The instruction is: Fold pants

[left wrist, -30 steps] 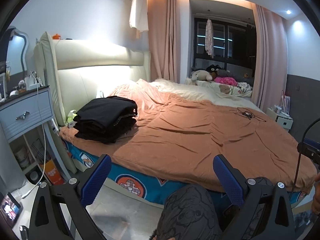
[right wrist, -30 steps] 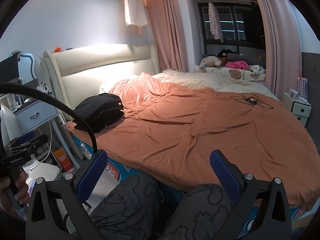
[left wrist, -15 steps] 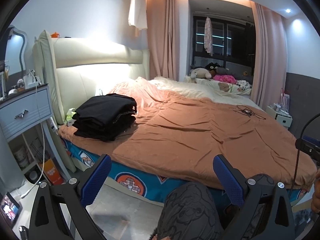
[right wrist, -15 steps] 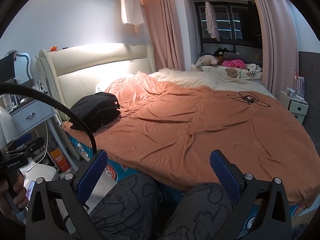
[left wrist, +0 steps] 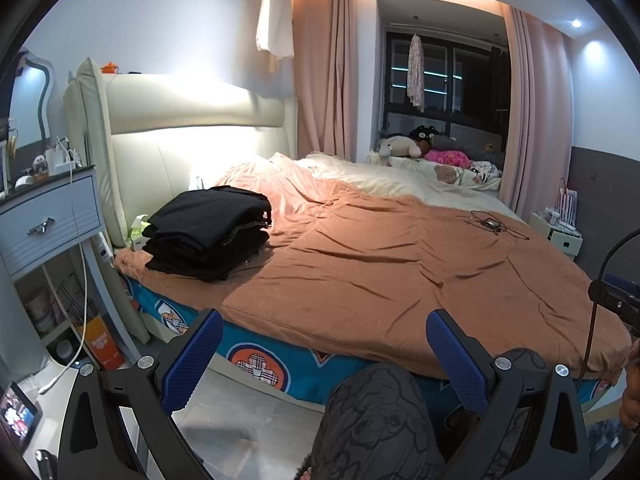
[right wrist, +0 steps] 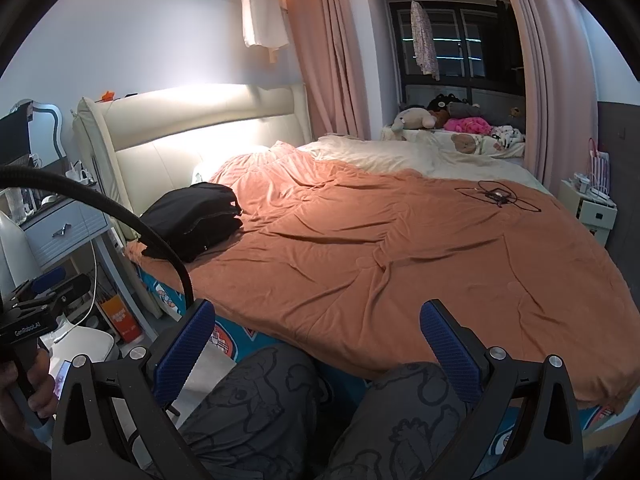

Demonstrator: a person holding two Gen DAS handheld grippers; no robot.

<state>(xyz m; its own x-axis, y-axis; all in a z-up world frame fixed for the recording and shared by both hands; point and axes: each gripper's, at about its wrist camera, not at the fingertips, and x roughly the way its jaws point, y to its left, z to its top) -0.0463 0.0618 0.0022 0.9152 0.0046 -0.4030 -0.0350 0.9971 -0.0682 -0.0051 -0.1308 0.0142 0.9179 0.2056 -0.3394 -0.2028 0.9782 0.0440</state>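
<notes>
A stack of folded black pants (left wrist: 208, 230) lies on the near left corner of the orange bedspread (left wrist: 400, 264), close to the headboard; the right wrist view shows the same stack of pants (right wrist: 192, 218) at left. My left gripper (left wrist: 324, 356) hangs open off the bed's near edge, over the floor and a knee, holding nothing. My right gripper (right wrist: 316, 344) is open too, above the person's patterned grey trouser legs (right wrist: 264, 412), well short of the stack.
A grey nightstand (left wrist: 48, 220) stands left of the bed with a white cable hanging down. A black cable with a small device (right wrist: 496, 194) lies on the far right of the bedspread. Plush toys (right wrist: 440, 116) sit by the window. A white bedside unit (right wrist: 592, 208) stands right.
Both views have drifted slightly; the bed and the pants stack sit a little lower and left in frame. Both grippers stay open and empty.
</notes>
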